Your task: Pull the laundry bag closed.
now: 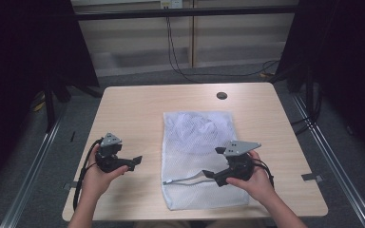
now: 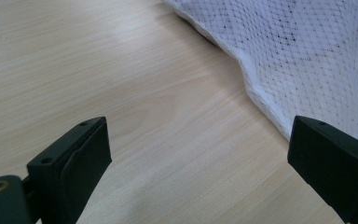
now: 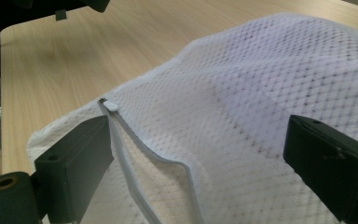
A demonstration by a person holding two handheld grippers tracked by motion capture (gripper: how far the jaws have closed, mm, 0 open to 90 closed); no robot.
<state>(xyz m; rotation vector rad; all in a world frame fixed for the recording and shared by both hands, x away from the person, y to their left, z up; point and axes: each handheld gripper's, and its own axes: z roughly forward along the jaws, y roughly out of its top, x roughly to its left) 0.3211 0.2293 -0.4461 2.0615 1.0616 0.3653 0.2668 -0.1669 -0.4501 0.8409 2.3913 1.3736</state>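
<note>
A white mesh laundry bag (image 1: 197, 152) lies flat on the light wooden table (image 1: 133, 109), with something bunched inside at its far end. Its zipper (image 1: 185, 179) runs across the near part and stands partly undone. My right gripper (image 1: 213, 164) hovers over the bag's near right part, open, jaws pointing left toward the zipper. In the right gripper view the mesh bag (image 3: 261, 93) spreads between the jaws and the zipper pull (image 3: 110, 106) lies near the left jaw. My left gripper (image 1: 135, 161) is open over bare wood, left of the bag's edge (image 2: 256, 93).
A small dark round disc (image 1: 222, 95) sits near the table's far edge. Cables (image 1: 180, 61) trail on the floor behind the table. Dark curtains hang at both sides. Bare wood extends left of the bag and along the far side.
</note>
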